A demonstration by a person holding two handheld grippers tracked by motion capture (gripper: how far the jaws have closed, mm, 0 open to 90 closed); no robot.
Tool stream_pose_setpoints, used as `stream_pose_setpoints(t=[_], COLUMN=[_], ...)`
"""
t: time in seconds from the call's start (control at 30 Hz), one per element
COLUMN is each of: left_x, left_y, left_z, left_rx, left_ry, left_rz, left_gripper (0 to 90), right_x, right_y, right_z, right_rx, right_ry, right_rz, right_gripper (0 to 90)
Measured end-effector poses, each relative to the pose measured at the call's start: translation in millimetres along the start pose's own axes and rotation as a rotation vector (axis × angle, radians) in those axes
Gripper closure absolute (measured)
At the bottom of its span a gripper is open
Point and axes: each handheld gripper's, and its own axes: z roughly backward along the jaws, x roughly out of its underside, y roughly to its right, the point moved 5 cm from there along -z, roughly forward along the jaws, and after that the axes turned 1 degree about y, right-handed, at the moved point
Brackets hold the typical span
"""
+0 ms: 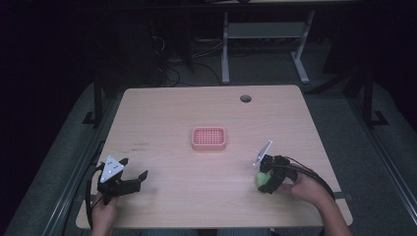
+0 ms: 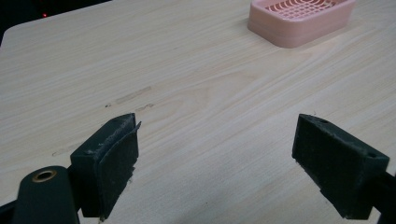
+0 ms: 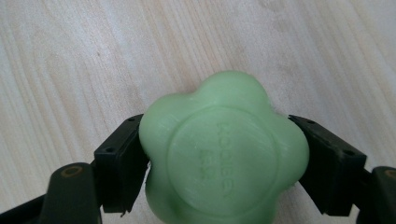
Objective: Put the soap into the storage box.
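Green flower-shaped soap (image 3: 224, 151) sits clamped between the two jaws of my right hand-held gripper (image 1: 268, 178) near the bench's (image 1: 196, 206) front right edge, while my left hand-held gripper (image 1: 129, 178) gapes wide, well apart from the pink soap dish (image 1: 209, 138).

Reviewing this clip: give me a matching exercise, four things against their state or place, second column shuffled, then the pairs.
1. left gripper
2. right gripper
3. pink tray
4. green soap

A. clamped between two jaws
B. open, holding nothing
C. mid-table, nothing in it
D. shut on a flower-shaped bar

Pairs: 1-B, 2-D, 3-C, 4-A
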Motion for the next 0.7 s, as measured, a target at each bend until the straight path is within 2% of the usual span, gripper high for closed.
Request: stream_pose_setpoints(t=[0.17, 0.33, 0.6, 0.7], left_x=[-0.3, -0.2, -0.7, -0.8], left_y=[-0.2, -0.9, 0.4, 0.1], left_z=[0.5, 0.8, 0.4, 1.1], left_rx=[-0.002, -0.004, -0.001, -0.003], left_ry=[0.003, 0.004, 0.003, 0.002], left_rz=[-0.001, 0.001, 0.002, -0.002], left_gripper=[14.2, 14.2, 14.2, 14.2], right_x=[1.3, 0.2, -2.3, -3.6], right_y=[-0.8, -3.5, -4.0, -4.2], right_z=[0.1, 1.1, 6.4, 6.8], right_rx=[0.009, 0.018, 0.014, 0.001], right_ry=[0.016, 0.001, 0.013, 0.016], right_rz=[0.002, 0.009, 0.015, 0.000], right_gripper=[24.2, 24.6, 24.9, 25.0])
